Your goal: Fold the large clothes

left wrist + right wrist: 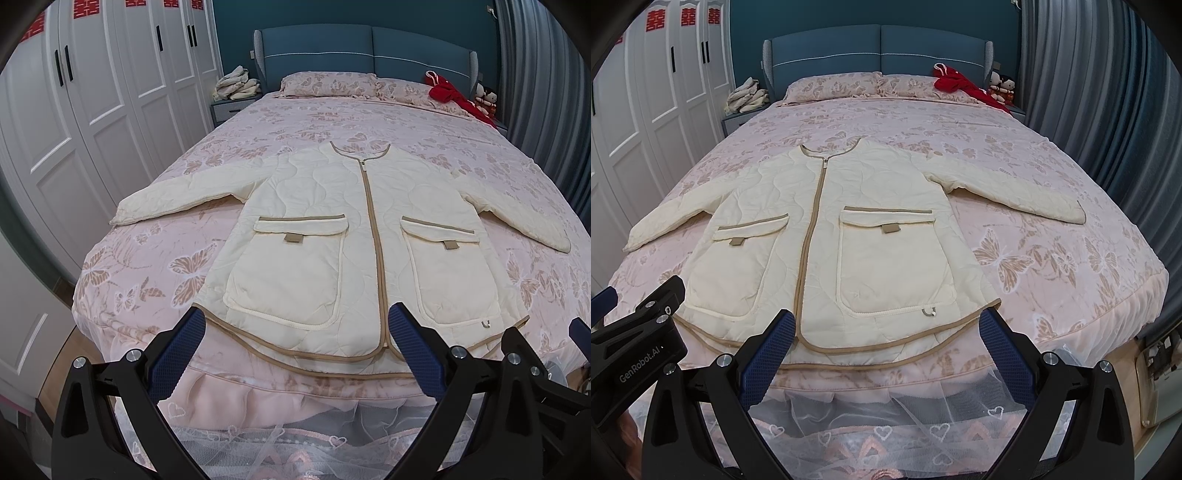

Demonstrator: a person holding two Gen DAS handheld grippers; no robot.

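Jacket (354,236) flat on bed, apparently just beyond both gaping claws (295,343).

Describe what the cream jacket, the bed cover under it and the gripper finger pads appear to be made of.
Cream jacket: quilted, padded fabric, matte; wavy stitch lines, tan woven-looking trim.
Bed cover: soft printed textile, slight sheen; butterfly pattern, shallow puckers.
Finger pads on the left gripper and right gripper: blue, probably rubber or textured plastic; fine grid texture.

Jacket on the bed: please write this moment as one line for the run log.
jacket: flat on bed, zipped, sleeves spread | left gripper: open, at hem, no grasp | right gripper: open, at hem, no grasp | fold: not started
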